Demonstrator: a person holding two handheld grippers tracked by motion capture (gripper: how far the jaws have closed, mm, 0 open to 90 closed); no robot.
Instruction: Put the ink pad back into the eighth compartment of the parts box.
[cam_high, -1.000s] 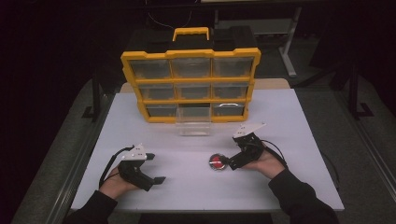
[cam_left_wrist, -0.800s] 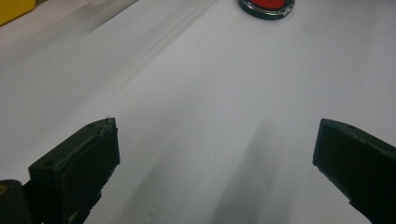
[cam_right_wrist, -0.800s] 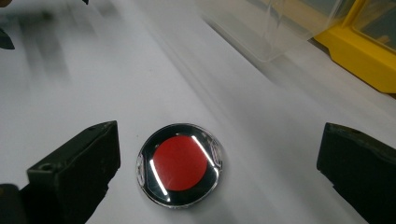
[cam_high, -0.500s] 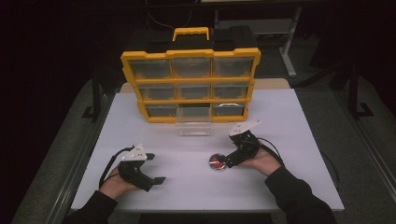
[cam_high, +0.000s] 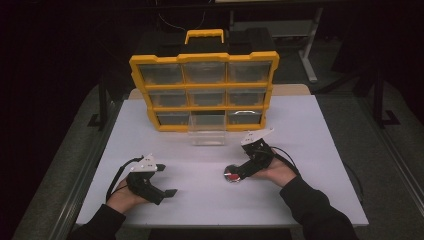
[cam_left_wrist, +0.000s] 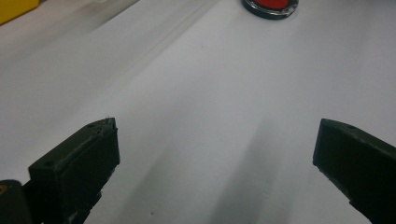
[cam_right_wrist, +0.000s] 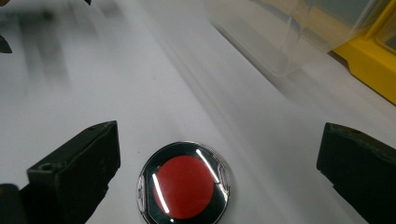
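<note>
1. Nearest us, the left gripper (cam_high: 169, 192) rests low on the white table (cam_high: 320, 150), jaws spread wide and holding nothing.
2. A little farther, we see the right gripper (cam_high: 235, 175) with jaws wide apart, straddling a round red-centred disc (cam_right_wrist: 183, 185) with a shiny rim; neither jaw touches it.
3. The disc lies flat on the table, closer to the right gripper's left jaw.
4. Beyond, a clear drawer (cam_high: 207, 129) sticks out of the yellow organizer (cam_high: 204, 58), bottom row, middle slot.
</note>
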